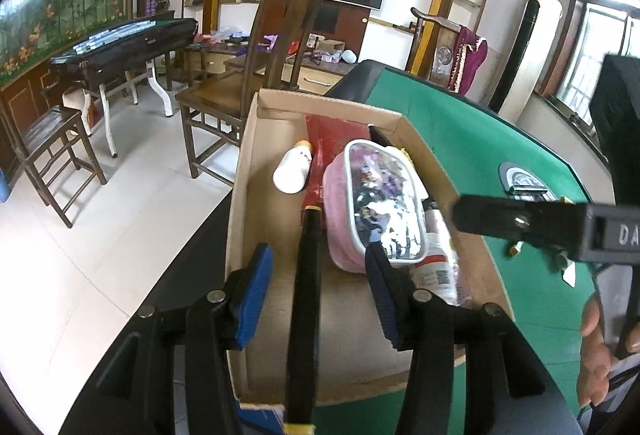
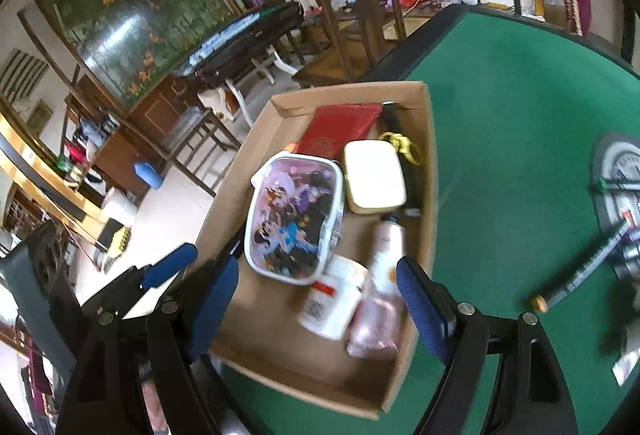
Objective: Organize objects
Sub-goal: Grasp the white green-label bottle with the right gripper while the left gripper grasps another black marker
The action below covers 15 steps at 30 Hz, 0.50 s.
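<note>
My left claw (image 1: 316,259) hung over the near end of the cardboard box (image 1: 244,195), its blue pads apart, and a long black rod (image 1: 306,295) lay in the box between them. The rod ran straight away from me along the claw's own line, and neither pad pressed on it. My right claw (image 2: 316,265) stood wide apart too, with nothing in it, over that same near end. What the next move turned on, as I judged it, was a slim pen-like stick (image 2: 580,267) still out on the green felt table (image 2: 500,115). It lay well off to the right of my right claw, on a slant, its tan-capped end nearest me and its far end up by the table's round centre plate (image 2: 616,175). The right hand was plainly the nearer one, and the left was tucked away at the table's left edge, where the box sat. Something small and pale lay blurred beyond the stick, and I couldn't tell what. The box was already filling up. It held a cartoon-lidded pink case (image 2: 296,219) in the middle, a red pouch (image 2: 340,131) at the far end and a cream box (image 2: 374,177) beside it. A black thing with a yellow cord (image 2: 404,147) lay along the right wall. A white jar (image 2: 332,299), a pale tube (image 2: 388,247) and a pink packet (image 2: 376,319) lay nearer me. An orange-capped white bottle (image 1: 294,169) lay by the left wall.
</note>
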Available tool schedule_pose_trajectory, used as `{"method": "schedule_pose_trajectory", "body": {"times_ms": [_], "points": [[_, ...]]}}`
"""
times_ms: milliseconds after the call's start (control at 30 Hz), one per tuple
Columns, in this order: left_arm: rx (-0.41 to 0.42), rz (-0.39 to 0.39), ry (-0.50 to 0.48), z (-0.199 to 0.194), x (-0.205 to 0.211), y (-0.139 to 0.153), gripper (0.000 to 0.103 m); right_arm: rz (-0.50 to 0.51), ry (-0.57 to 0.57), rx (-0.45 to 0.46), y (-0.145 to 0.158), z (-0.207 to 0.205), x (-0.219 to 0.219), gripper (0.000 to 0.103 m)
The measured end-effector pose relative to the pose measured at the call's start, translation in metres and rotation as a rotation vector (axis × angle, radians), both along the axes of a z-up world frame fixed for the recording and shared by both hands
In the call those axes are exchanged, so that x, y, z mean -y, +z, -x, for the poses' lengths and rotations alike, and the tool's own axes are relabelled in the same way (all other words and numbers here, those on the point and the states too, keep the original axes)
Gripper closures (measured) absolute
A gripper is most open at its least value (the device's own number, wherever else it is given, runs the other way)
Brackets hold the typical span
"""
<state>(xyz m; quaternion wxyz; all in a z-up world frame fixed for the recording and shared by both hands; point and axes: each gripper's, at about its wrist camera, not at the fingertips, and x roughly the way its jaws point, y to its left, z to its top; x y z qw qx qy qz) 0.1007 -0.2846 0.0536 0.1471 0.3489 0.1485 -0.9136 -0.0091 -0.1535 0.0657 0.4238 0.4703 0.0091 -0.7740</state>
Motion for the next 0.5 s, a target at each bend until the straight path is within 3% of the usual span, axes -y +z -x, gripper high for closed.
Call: {"method": "schedule_pose_trajectory", "body": {"times_ms": [100, 233, 500], "points": [[-0.023, 0.018, -0.014, -0.003, -0.011, 0.012, 0.056, 0.031, -0.032, -0.021, 0.008, 0.000, -0.036, 0.017], [-0.058, 0.049, -0.106, 0.002, -0.042, 0.031, 0.056, 0.071, -0.128, -0.102, 0.026, 0.006, -0.109, 0.018], [-0.028, 0.112, -0.450, 0.080, -0.160, 0.034, 0.055, 0.110, -0.465, -0.224, 0.034, 0.038, -0.269, 0.016]]}}
